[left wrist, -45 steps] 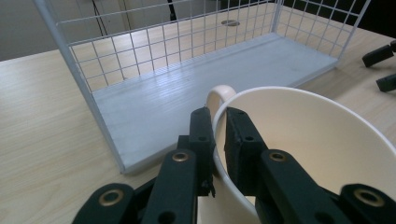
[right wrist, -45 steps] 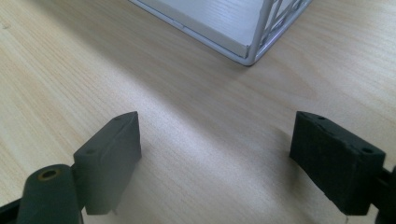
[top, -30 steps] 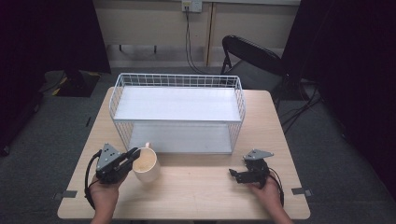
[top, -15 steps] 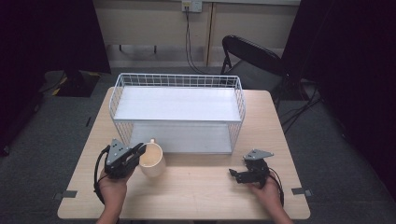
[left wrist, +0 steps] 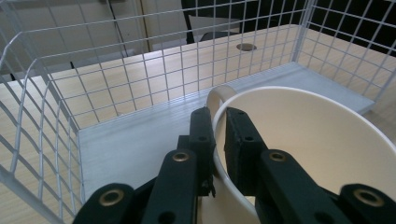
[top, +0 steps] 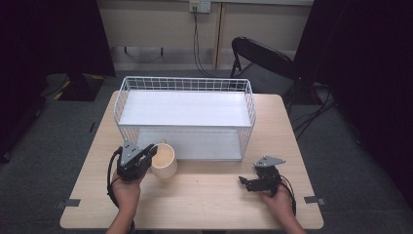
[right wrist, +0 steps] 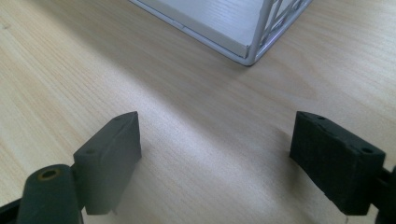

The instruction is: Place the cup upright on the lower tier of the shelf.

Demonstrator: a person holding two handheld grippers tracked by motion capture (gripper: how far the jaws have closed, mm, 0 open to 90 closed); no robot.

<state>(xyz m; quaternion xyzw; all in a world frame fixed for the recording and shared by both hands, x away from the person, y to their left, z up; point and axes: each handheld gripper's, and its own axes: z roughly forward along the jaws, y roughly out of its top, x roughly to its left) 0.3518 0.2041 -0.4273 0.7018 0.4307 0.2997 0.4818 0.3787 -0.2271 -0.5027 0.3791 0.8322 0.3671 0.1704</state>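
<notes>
While the high view takes in the whole wooden table [top: 204,204], the largest thing on it is the white wire rack [top: 185,109] with two shelves, standing across the far half. Behind the table are a black folding chair [top: 265,61] and cables hanging from a wall socket [top: 199,6]. No writing or label can be read anywhere.

Next in size is the cream mug [top: 164,161], upright on the table just in front of the rack's lower shelf, toward the left end. The left gripper [top: 148,152] grips it at the rim. The left gripper view gives what the high view cannot: one jaw sits inside the mug [left wrist: 303,140] and the other outside, clenched on the wall close to the handle [left wrist: 219,93], and the mug's inside looks bare. That view also looks through the rack's wire mesh [left wrist: 93,79] to a round hole in the tabletop [left wrist: 246,46] beyond.

On the right, well apart from the mug, the right gripper [top: 251,183] rests low over the table. The right gripper view shows its jaws spread wide with only bare wood [right wrist: 210,140] between them, and the near corner of the rack's bottom shelf [right wrist: 243,49] ahead.
</notes>
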